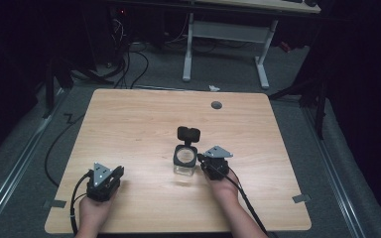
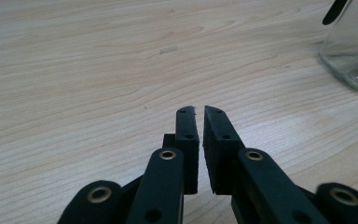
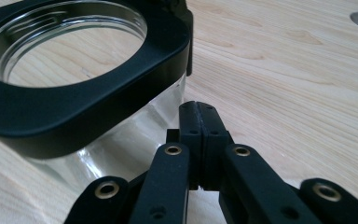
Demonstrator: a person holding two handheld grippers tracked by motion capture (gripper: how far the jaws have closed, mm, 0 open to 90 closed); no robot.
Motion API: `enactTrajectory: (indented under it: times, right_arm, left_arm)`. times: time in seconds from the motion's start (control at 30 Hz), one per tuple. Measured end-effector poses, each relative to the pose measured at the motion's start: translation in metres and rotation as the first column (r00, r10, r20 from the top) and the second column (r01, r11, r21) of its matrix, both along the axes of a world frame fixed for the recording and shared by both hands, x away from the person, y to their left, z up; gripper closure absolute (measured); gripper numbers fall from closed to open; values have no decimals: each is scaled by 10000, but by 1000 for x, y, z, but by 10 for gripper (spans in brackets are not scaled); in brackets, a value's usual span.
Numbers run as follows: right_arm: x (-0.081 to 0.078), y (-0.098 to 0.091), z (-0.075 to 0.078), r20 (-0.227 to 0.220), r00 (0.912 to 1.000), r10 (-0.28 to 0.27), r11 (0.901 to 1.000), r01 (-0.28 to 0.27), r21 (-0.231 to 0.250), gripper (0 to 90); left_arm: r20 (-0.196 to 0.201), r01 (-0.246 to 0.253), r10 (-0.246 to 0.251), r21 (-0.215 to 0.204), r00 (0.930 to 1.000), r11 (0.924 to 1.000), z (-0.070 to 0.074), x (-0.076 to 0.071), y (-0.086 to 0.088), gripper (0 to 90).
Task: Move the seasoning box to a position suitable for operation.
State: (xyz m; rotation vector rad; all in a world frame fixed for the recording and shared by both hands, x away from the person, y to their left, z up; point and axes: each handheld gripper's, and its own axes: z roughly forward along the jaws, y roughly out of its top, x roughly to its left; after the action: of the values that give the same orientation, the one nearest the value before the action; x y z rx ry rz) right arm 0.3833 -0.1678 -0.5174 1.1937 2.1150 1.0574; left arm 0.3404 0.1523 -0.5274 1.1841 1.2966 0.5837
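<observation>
Jar [image 1: 184, 162]: clear glass, black square collar, hinged lid [image 1: 188, 134] standing open at its far side; sits right of table centre.
Right gripper [image 1: 204, 162]: jaws clenched together on nothing, tips just beside the jar's right wall; whether they touch it I cannot tell.
Left gripper [image 2: 198, 112]: near left, well apart from the jar; jaws almost together with a thin gap, nothing between them.
Table [image 1: 129, 124]: pale wood, bare on the left and far halves; grey round cap [image 1: 216, 104] near the far edge.
Edges: both hands at the near edge.
Room: dark, grey carpet, cables [image 1: 129, 69] and a white desk frame [image 1: 225, 44] beyond.
</observation>
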Motion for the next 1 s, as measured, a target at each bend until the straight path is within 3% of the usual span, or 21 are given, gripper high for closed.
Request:
enactTrajectory:
  times: [0.3,0.57,0.83,1.0]
  right_arm:
    - [8,8,-4,-100,9997,212,9998,-211,56,900]
    - [4,8,-2,-58,9998,215,9998,-215,-38,900]
    - [-13,-6,2,107,9999,72,9998,-74,193,900]
    - [-29,-26,8,310,9993,-207,9990,195,402,900]
  left_arm:
    - [-24,101,-101,-22,9999,9999,-1,-1,-2,846]
    - [-78,362,-362,-19,9993,9993,-1,-4,-10,846]
    - [-174,1003,-1003,-21,9948,9950,-3,-11,-33,846]
    - [-241,1763,-1765,-127,9840,9843,1,-20,-62,846]
